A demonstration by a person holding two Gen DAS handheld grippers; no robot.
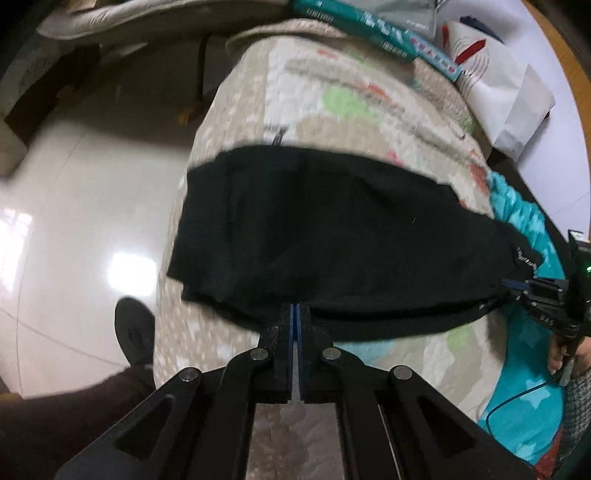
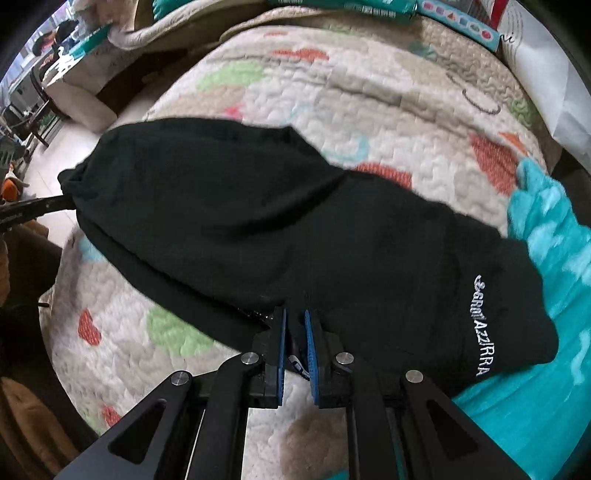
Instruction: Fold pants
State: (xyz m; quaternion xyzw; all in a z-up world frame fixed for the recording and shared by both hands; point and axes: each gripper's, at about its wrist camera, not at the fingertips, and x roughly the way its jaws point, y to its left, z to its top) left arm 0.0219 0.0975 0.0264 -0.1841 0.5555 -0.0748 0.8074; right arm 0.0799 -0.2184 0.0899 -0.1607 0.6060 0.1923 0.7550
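Black pants (image 1: 332, 229) lie folded across a patterned quilt (image 1: 332, 103) on a bed. At their near edge my left gripper (image 1: 295, 308) is shut on the cloth, blue pads pressed together. In the right wrist view the same pants (image 2: 258, 229) show white stitched lettering (image 2: 480, 325) at the right end. My right gripper (image 2: 295, 317) is shut on the near edge there, with dark fabric and a pale cord bunched between the pads. Each gripper shows in the other's view: the right gripper (image 1: 511, 286) at the pants' right corner, the left gripper (image 2: 55, 203) at the bunched left corner.
A teal fleece blanket (image 2: 546, 258) lies right of the pants. Teal books (image 1: 388, 33) and a white paper bag (image 1: 498, 92) sit at the far end of the bed. Shiny tiled floor (image 1: 74, 221) and a person's dark shoe (image 1: 135, 332) are on the left.
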